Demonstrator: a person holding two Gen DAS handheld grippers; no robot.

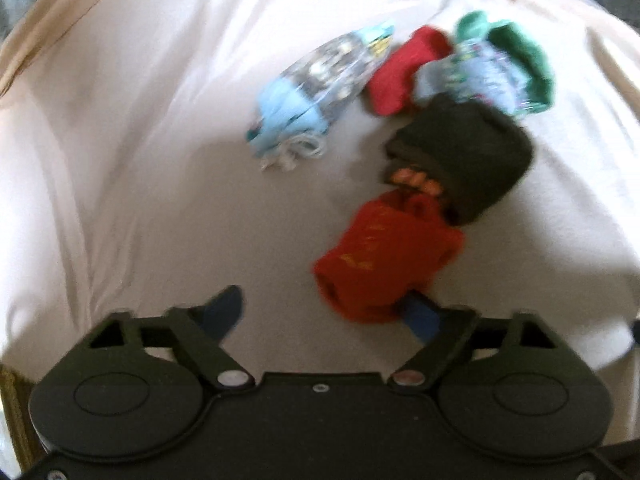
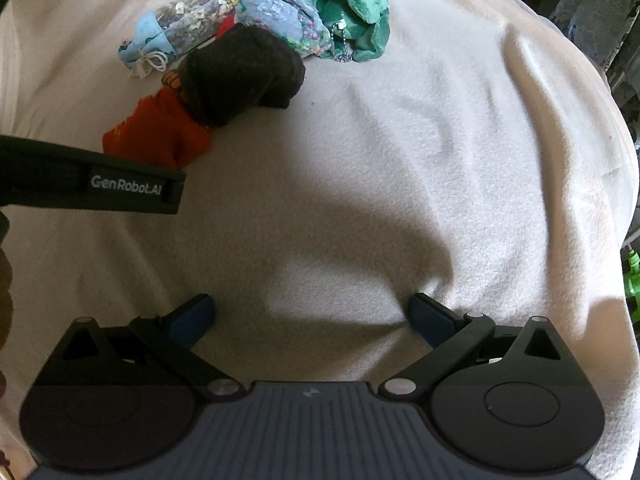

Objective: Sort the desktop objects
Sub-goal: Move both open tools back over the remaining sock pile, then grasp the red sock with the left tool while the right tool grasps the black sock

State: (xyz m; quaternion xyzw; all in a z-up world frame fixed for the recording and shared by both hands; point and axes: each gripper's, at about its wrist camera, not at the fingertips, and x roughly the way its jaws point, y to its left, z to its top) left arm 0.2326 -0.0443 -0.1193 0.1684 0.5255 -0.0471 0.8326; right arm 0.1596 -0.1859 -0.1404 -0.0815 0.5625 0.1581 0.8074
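The red knitted piece [image 1: 388, 256] lies on the cream blanket [image 1: 140, 160], touching the dark brown knit [image 1: 468, 160] behind it. Its near end rests against the right finger [image 1: 420, 318] of the left tool [image 1: 324, 312], whose fingers stand apart, not pressing it. Farther back lie a light blue pouch [image 1: 316, 80] and green plush [image 2: 352, 12]. The right tool [image 2: 312, 316] hangs spread wide over bare blanket.

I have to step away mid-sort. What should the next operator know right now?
Left gripper: jaws apart, nothing clamped; red garment lies against its right finger.
Right gripper: open, empty, over bare blanket.
Items: one heap, red garment, dark sock, blue pouch, green plush.
Done: nothing visibly separated.
Left: sort the whole heap.
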